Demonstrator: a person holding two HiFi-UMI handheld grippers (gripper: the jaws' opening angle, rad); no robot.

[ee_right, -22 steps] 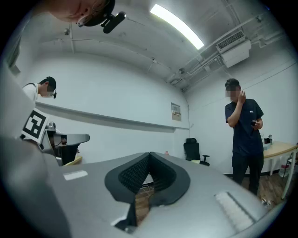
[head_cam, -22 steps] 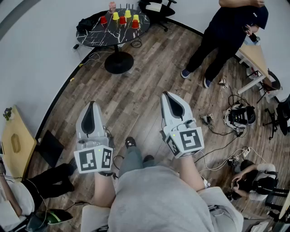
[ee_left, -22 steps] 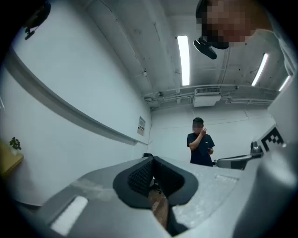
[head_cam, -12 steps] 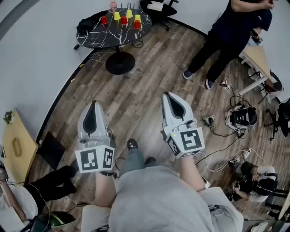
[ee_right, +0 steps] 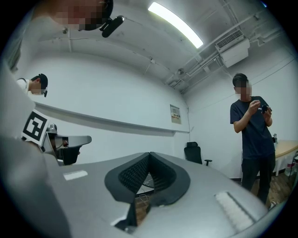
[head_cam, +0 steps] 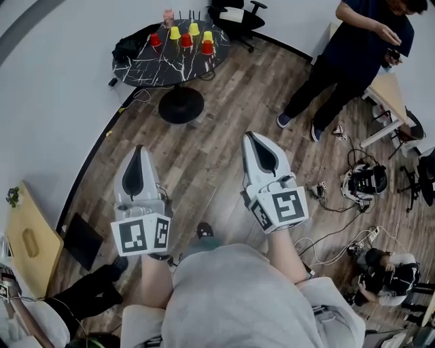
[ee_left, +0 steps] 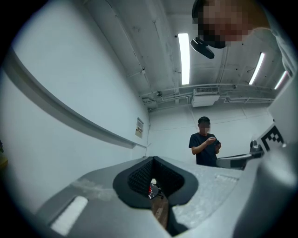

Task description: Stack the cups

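Observation:
Several red cups [head_cam: 185, 41] and yellow cups [head_cam: 175, 32] stand upside down on a round black marble table [head_cam: 153, 64] far ahead at the top of the head view. Both grippers are held over the wooden floor, well short of the table. My left gripper [head_cam: 138, 149] is shut with nothing in it. My right gripper [head_cam: 250, 138] is likewise shut and empty. In the left gripper view a sliver of a red cup [ee_left: 151, 189] shows through the slot between the closed jaws [ee_left: 153, 160]. The right gripper view shows its closed jaws [ee_right: 150, 155] meeting at the tips.
A person in dark clothes [head_cam: 346, 61] stands at the upper right by a wooden desk [head_cam: 386, 88]. Cables and headsets [head_cam: 360, 180] lie on the floor to the right. A black office chair [head_cam: 234, 15] is behind the table. A wooden desk [head_cam: 27, 238] is at the left, along the curved wall.
The view has advanced slightly toward the table. Both grippers sit a little higher in the head view. The standing person has shifted to the right.

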